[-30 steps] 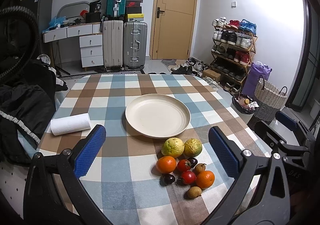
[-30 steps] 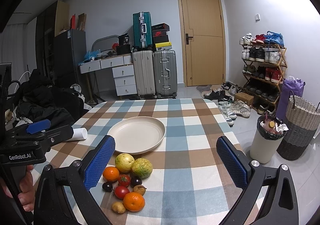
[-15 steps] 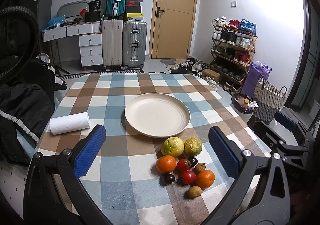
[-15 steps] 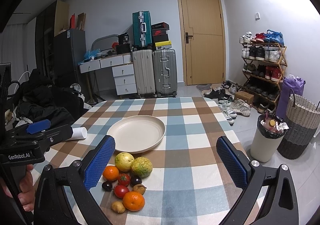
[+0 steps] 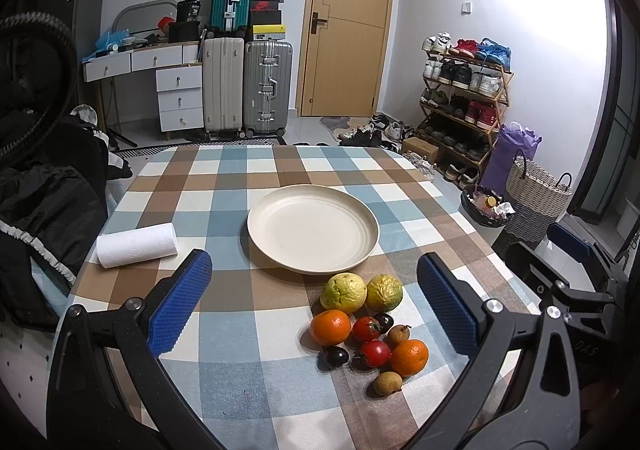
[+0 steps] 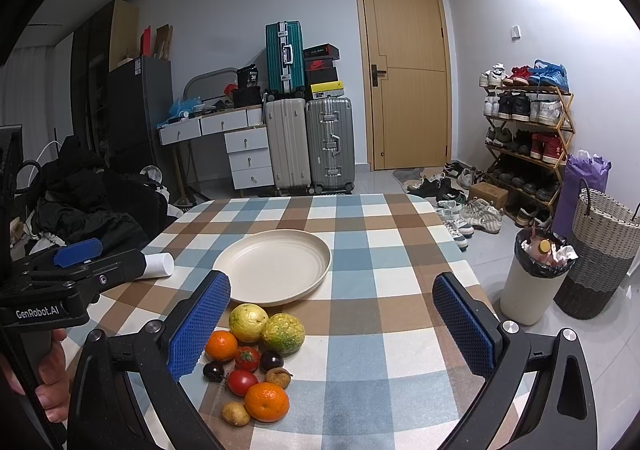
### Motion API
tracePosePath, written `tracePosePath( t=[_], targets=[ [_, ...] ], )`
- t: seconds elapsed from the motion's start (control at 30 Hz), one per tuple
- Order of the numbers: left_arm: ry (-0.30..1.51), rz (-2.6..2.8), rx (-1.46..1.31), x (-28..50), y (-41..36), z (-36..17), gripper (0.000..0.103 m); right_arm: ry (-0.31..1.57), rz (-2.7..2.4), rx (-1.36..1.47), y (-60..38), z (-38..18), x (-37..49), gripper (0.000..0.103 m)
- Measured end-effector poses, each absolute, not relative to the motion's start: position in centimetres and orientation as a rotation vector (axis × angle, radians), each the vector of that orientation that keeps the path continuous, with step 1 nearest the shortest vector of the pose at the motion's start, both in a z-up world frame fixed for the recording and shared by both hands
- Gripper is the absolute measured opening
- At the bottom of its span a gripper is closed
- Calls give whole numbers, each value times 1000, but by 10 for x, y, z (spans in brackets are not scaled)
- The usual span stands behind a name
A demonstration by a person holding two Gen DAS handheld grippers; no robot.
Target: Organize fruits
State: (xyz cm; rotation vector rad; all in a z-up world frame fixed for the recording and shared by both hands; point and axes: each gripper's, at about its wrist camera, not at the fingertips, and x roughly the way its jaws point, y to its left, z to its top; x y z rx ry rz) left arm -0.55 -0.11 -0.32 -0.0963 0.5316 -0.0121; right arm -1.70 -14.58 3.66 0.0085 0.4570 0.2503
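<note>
**Both grippers edge nearer the fruit, nothing lifted yet**

While the fruit pile (image 5: 366,324) sits untouched on the checked tablecloth (image 5: 224,382), the only change over the last second is a slight drift of the two hand-held tools. In the right wrist view the pile and the plate (image 6: 276,266) have slid a touch lower than they were a second ago, which I read as the right gripper (image 6: 332,326) tipping or easing forward. The left gripper (image 5: 314,306) has barely shifted at all.

Both sets of tongs stand wide apart and hold nothing. The cream plate is bare, just beyond the fruit, its near rim close to the two large yellow-green fruits (image 5: 343,292) at the back of the pile. In front of those lie two oranges (image 5: 330,327), two tomatoes (image 5: 375,353), a couple of dark plums (image 5: 335,356) and some small brown fruits (image 5: 387,383), all bunched and touching. A paper roll (image 5: 137,244) lies well off to the left side.

So the sorting has not begun, by my reckoning: this looks like the approach before a first pick. The fruits are round and crowded, so nudging one could set its neighbours rolling.
</note>
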Motion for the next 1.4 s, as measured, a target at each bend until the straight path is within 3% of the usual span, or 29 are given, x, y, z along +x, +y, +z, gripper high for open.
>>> tracePosePath(
  t=[0.87, 1.4],
  targets=[
    [553, -27, -112, -6, -4, -9, 103, 469, 251, 6, -142, 24, -12, 103],
    [712, -174, -216, 42, 4, -71, 103, 537, 251, 10, -145, -3, 13, 103]
  ],
)
